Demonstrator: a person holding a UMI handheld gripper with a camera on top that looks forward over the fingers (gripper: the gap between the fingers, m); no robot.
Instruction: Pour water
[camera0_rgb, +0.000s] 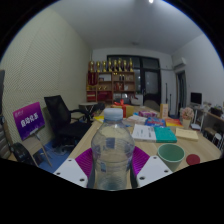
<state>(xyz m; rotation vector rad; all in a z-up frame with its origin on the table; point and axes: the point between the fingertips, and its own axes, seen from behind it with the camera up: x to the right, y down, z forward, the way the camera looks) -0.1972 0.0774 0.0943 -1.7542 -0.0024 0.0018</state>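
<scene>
A clear plastic water bottle (112, 150) with a white cap stands upright between my fingers, raised above the table. Both purple pads (84, 161) press against its sides, so my gripper (112, 168) is shut on the bottle. A green cup (171, 154) sits on the wooden table (196, 148) just ahead and to the right of the bottle. The bottle's lower part is hidden.
Books and papers (152, 131) lie on the table beyond the bottle. A black office chair (62, 115) and a purple sign (28, 120) stand at the left. Shelves with bottles (112, 75) line the far wall.
</scene>
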